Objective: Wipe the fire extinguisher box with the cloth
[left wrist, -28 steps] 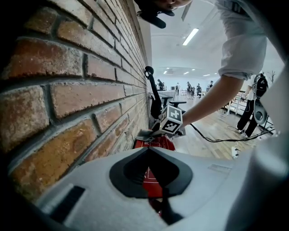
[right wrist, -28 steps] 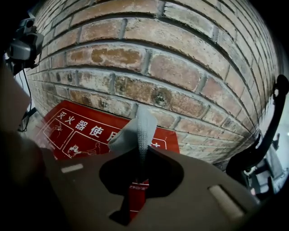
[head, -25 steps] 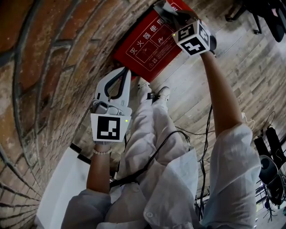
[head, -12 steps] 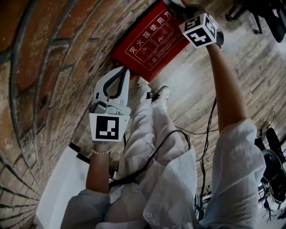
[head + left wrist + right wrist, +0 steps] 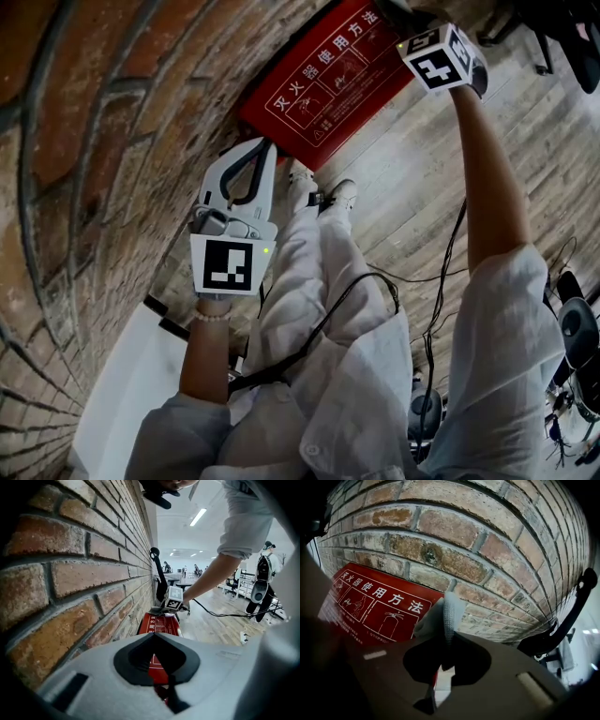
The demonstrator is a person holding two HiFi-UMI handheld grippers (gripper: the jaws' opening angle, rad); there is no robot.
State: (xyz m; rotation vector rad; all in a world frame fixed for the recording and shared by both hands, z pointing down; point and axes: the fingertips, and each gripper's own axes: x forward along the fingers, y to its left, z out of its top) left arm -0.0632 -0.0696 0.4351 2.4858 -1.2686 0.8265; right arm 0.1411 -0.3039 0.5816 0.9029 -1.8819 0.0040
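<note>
**Fig.** Fire extinguisher box: red, its face printed w/ white characters and pictograms. There is no tabletop here. The box stands on the wood floor, hard against the brick wall.

Cloth: a grey folded wad at the far end of the printed face, by the corner nearest the wall. It seems to press on the panel, though we cannot confirm contact.

Right tongs: clamped on the cloth, which sticks out past the tips, w/ the arm stretched out to the box's far end.

Left tongs: tips together and nothing between them. They are held near the wall, short of the box's near end, and take no part in the wipe.

Progress, as we judge it: the wipe is under way, w/ the cloth at one end of the printed face. We see no streak, damp patch or dust line, so the share already cleaned cannot be read off. The rest of the face toward the near end, plus the edges and sides, we count as left to do.
</note>
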